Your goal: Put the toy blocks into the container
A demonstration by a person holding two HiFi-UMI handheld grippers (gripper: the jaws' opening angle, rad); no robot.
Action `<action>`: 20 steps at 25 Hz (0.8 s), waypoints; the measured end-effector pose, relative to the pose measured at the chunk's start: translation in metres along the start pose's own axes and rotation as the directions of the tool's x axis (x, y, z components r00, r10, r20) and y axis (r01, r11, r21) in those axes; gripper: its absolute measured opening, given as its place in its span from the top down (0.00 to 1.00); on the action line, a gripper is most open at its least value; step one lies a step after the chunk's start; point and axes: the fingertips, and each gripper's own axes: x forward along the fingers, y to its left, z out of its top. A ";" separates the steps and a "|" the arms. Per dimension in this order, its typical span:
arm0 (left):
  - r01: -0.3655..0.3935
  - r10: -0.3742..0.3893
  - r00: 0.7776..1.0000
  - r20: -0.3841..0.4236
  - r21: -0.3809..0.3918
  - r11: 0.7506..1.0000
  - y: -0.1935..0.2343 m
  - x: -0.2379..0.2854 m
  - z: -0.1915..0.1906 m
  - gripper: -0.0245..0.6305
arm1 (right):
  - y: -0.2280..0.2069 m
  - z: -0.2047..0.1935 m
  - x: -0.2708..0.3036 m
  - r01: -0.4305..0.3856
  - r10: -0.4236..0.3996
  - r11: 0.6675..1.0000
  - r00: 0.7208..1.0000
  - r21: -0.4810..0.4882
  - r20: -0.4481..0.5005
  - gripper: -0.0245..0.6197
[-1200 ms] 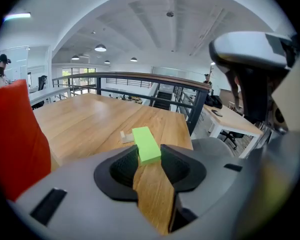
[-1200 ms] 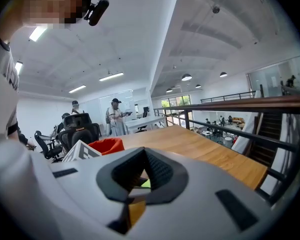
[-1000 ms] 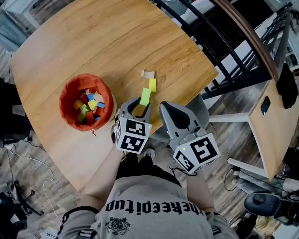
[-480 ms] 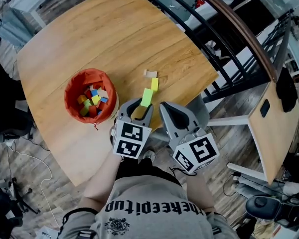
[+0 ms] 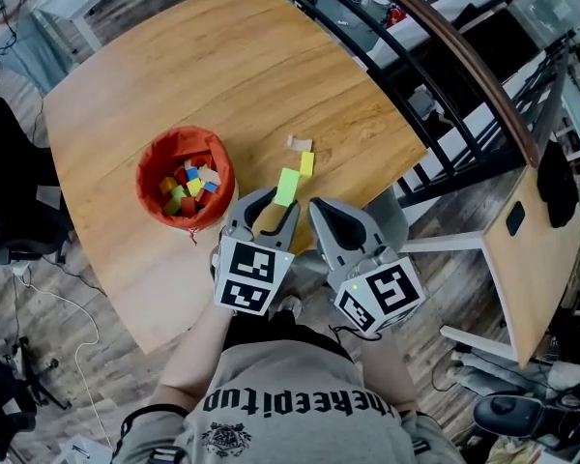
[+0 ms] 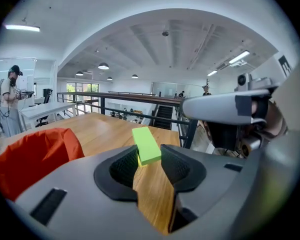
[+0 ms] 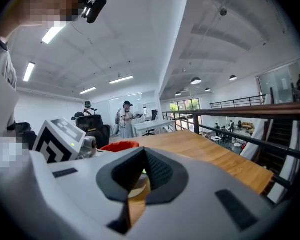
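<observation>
Where left gripper pinches, green block juts forward.

A broad light-wood table with rounded corners stands on a grey plank floor. Just past its far right edge runs a black metal railing topped by a brown wooden handrail. A smaller pale table sits at the right. Farther off stand a black office chair and white desks. The white ribbed ceiling carries strip lights and round lamps. Windows glow at the far end.
</observation>
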 end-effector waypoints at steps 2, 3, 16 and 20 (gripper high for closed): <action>-0.008 0.008 1.000 0.010 0.000 1.000 0.003 -0.005 0.002 0.73 | 0.004 0.000 0.002 -0.011 0.011 1.000 1.000 -0.005 0.000 0.95; -0.010 0.010 1.000 0.014 -0.005 1.000 0.004 -0.007 0.003 0.73 | 0.006 0.000 0.003 -0.016 0.016 1.000 1.000 -0.006 0.000 0.95; -0.061 0.066 0.994 0.083 -0.057 0.997 0.021 -0.038 0.019 0.73 | 0.028 0.004 0.017 -0.097 0.097 0.995 0.995 -0.027 0.005 0.95; -0.087 0.093 0.991 0.098 -0.064 0.994 0.028 -0.048 0.023 0.73 | 0.034 0.007 0.022 -0.123 0.123 0.992 0.992 -0.031 0.009 0.95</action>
